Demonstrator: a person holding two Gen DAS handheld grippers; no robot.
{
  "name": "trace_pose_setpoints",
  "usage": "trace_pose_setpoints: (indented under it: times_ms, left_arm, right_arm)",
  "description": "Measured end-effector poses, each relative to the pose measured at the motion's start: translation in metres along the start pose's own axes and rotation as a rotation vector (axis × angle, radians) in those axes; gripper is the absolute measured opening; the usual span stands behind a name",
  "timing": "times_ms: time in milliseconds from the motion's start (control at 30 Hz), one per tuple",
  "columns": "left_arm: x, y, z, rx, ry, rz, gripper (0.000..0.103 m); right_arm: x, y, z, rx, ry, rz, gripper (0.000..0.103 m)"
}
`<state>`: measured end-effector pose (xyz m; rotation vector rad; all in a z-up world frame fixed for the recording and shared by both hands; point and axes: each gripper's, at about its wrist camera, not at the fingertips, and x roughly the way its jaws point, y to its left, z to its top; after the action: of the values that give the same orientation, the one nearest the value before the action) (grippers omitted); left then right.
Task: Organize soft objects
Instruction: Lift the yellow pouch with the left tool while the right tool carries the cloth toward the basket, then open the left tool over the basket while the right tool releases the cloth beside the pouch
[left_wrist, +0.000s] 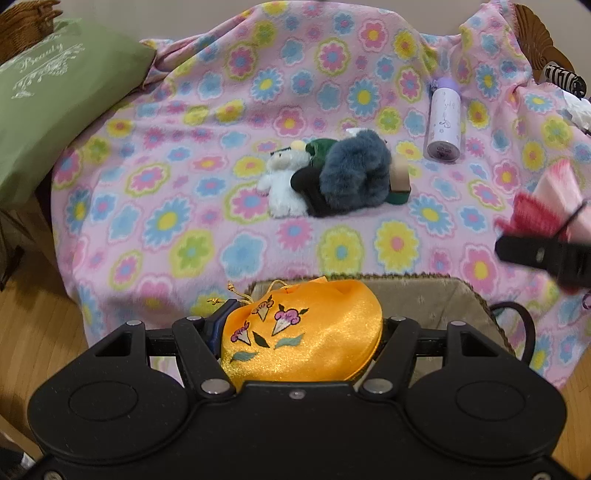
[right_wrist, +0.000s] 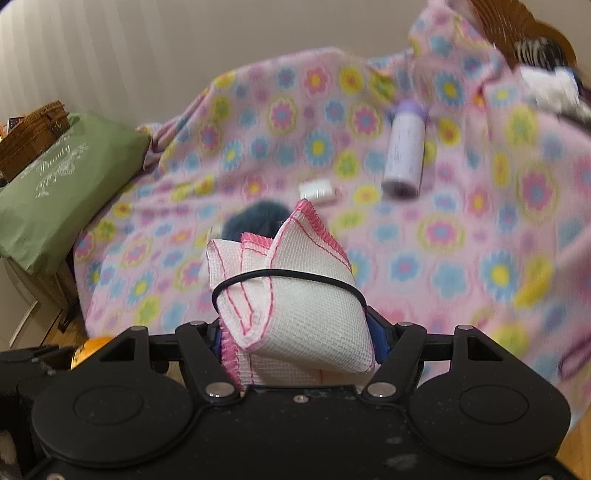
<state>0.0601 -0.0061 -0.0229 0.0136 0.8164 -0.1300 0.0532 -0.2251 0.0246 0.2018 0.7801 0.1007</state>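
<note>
My left gripper (left_wrist: 301, 328) is shut on an orange satin pouch (left_wrist: 303, 343) with embroidered flowers, held just over the near rim of a beige lined basket (left_wrist: 424, 295). In the right wrist view, my right gripper (right_wrist: 299, 332) is shut on a rolled white waffle cloth (right_wrist: 295, 306) with pink edging, bound by a black elastic band. The same cloth (left_wrist: 554, 199) shows blurred at the right edge of the left wrist view. A white teddy (left_wrist: 282, 184), a blue-grey furry toy (left_wrist: 354, 173) and a green soft item (left_wrist: 321, 147) lie piled mid-blanket.
A pink floral blanket (left_wrist: 184, 206) covers the surface. A white and purple bottle (left_wrist: 445, 122) lies on it at the right. A green pillow (left_wrist: 55, 103) sits at the left before a wicker basket (left_wrist: 26, 29). A zebra-striped item (left_wrist: 565, 77) is at the far right. Wooden floor lies below.
</note>
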Motion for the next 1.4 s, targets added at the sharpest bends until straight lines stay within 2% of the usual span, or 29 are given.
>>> trace_pose_setpoints:
  times_ms: [200,333,567,733,1400]
  left_arm:
    - [-0.011,-0.002,-0.012,-0.001,-0.006,0.0,0.062]
    - [-0.017,-0.003,-0.017,-0.011,-0.01,-0.005,0.062]
    - [-0.025,-0.004,-0.026,-0.012,-0.008,-0.001,0.062]
    - [-0.02,-0.004,-0.028,-0.016,0.022,-0.011,0.062]
    - [-0.019,-0.004,-0.031,-0.013,0.038,0.0,0.065]
  right_arm:
    - [-0.008,0.003,-0.032,0.032,0.066,-0.005,0.068]
    - [-0.019,0.004,-0.047,0.05,0.079,0.013,0.068]
    - [-0.043,0.009,-0.049,0.028,0.036,0.007,0.068]
    - [-0.042,0.013,-0.048,0.006,0.059,0.007,0.068]
    - [-0.03,0.01,-0.051,0.025,0.142,0.015,0.071]
